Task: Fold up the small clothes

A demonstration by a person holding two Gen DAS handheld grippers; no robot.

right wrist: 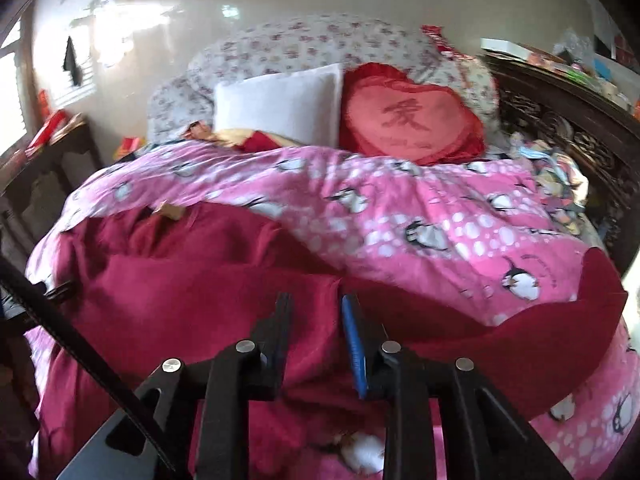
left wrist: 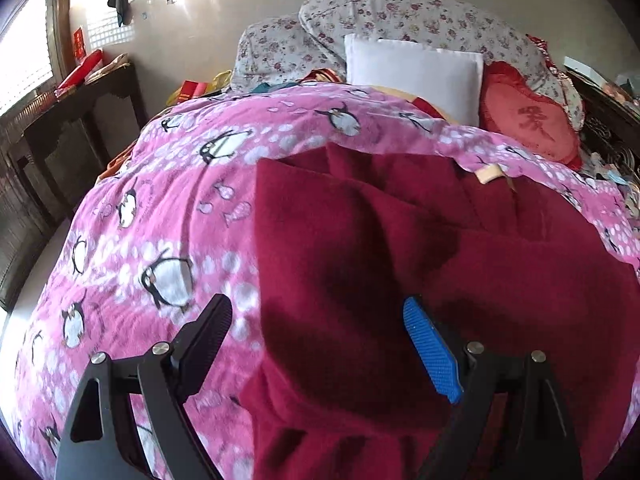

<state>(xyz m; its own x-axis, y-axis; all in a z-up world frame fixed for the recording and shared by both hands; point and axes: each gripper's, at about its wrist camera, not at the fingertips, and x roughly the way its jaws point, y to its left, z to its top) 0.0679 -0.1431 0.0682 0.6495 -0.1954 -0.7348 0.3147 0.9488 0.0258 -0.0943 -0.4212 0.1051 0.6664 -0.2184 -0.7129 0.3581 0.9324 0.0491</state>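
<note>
One garment (left wrist: 360, 248) is mid-fold at frame centre; left gripper (left wrist: 316, 340) spread wide over it; right gripper (right wrist: 316, 332) clamped on a fold; a carry-over is called for next

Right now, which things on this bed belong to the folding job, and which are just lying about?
Job:
- dark red garment
- left hand-held gripper, open over it
- right hand-held gripper, nearly closed on a fold

Lying about:
- pink penguin blanket
- white pillow
- red heart cushion
- floral quilt
</note>
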